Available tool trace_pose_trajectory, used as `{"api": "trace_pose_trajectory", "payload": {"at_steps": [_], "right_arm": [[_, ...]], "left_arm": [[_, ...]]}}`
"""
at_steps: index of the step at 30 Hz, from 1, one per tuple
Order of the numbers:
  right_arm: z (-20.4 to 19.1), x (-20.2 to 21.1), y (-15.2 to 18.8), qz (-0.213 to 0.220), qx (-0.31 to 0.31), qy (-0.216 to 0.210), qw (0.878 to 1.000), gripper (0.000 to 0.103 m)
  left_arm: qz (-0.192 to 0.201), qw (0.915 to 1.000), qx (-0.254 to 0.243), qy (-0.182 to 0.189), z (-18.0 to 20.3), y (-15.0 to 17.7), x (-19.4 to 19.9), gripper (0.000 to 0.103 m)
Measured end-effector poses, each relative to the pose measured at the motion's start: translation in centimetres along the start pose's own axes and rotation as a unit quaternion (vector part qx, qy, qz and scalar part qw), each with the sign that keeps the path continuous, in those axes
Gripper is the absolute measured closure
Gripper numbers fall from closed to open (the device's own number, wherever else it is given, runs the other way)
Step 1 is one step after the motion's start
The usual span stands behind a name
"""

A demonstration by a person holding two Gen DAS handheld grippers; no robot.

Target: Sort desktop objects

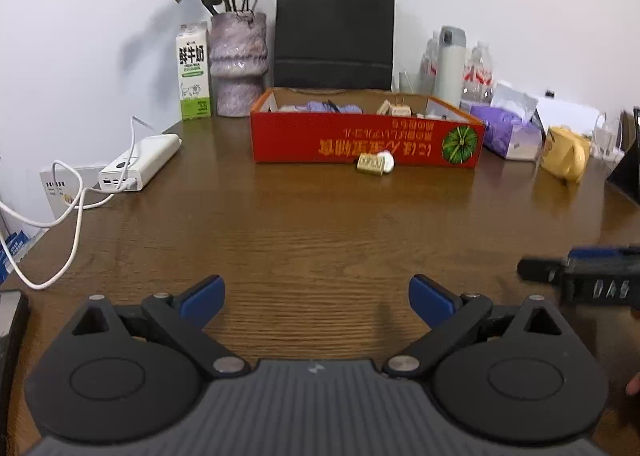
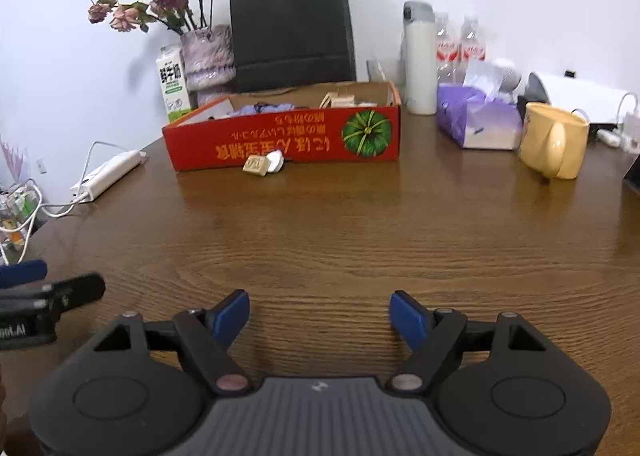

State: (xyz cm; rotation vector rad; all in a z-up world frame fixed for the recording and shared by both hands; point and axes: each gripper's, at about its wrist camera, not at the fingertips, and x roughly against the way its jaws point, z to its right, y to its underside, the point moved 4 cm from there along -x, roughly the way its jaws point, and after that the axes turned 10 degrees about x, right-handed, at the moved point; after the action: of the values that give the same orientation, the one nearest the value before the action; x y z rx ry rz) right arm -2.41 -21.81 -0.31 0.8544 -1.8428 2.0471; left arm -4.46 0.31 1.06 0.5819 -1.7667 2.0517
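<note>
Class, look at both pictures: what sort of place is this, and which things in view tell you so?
Probably a home or office desk against a wall: a wooden table holding a power bank with cable, a tissue pack, a yellow mug and a red cardboard box of small items.

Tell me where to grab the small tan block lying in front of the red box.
Grip the tan block across its short sides, coming down from above and the near side. It lies flat, the red box walls off the back, and the white piece touches its right end.
</note>
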Motion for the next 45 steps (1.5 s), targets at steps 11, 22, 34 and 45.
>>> {"api": "trace_pose_trajectory", "payload": {"at_steps": [11,22,34,45], "right_arm": [[2.9,-3.4,-4.1,0.003,-0.022,0.001,1.000,0.034],[3.9,-13.9,-12.1,-0.006,-0.015,-0.083,0.996,0.061],[1.5,-19.8,-14.0,-0.044,-0.035,-0.193,0.980,0.078],[-4.5,-21.1,-13.9,-0.019,0.058,-0.098,0.993,0.074]], "left_arm": [[-0.046,0.9969,-0.034,0.053,3.7,-4.8,-7.8,0.004],[-0.049,0.9946,-0.046,0.080,6.2,-11.0,-20.0,0.023],[-0.073,0.9937,0.025,0.081,2.6,-9.8,-19.5,0.072],[-0.064,0.9978,0.001,0.014,0.7,-9.6,-17.8,0.072]]}}
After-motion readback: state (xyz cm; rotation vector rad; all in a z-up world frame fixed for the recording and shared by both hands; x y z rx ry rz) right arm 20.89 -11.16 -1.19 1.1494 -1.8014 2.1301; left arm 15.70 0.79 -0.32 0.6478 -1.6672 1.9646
